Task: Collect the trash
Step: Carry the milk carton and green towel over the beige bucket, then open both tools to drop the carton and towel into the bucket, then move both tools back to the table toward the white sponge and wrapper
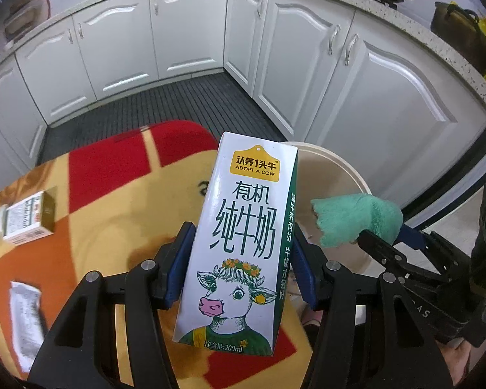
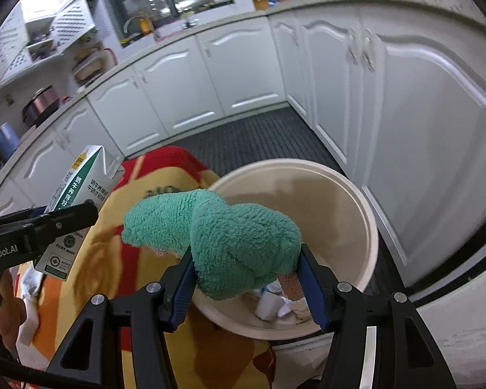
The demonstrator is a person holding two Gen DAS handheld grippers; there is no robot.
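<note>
Two grippers are each clamped on a piece of trash above a table draped in a red, orange and yellow cloth [image 1: 113,201]. The left gripper [image 1: 243,259] pinches a milk carton [image 1: 239,243] between its blue pads, the carton upright and leaning slightly, its top reaching in front of the rim of a cream bucket [image 2: 356,214]. The right gripper [image 2: 249,278] pinches a bunched green fuzzy cloth [image 2: 230,240], which bulges out over the bucket's near rim and hides part of its inside. Down in the bucket lie a white cup-like piece [image 2: 269,304] and some crumpled scraps, too jumbled to tell apart. On the table, well off to the left of the carton, a small box [image 1: 22,217] lies on its side, and nearer the left wrist camera a flat white wrapper [image 1: 26,317] lies at the cloth's edge, its print blurred. The bucket stands beside the table, between it and a run of white panelled cabinets [image 1: 356,74] that turns a corner under a speckled countertop [image 1: 414,29]; the floor [image 1: 184,103] is dark and ribbed. Pans sit on a stove at the top right of the left wrist view; shelves with kitchenware and a window show in the right wrist view. The carton front reads "ADOPT A COW" on a yellow badge, large Chinese characters, a cow wearing a flower wreath, and "200mL" at the foot. The left gripper's arm bears partial lettering ending "Robot.AI".
</note>
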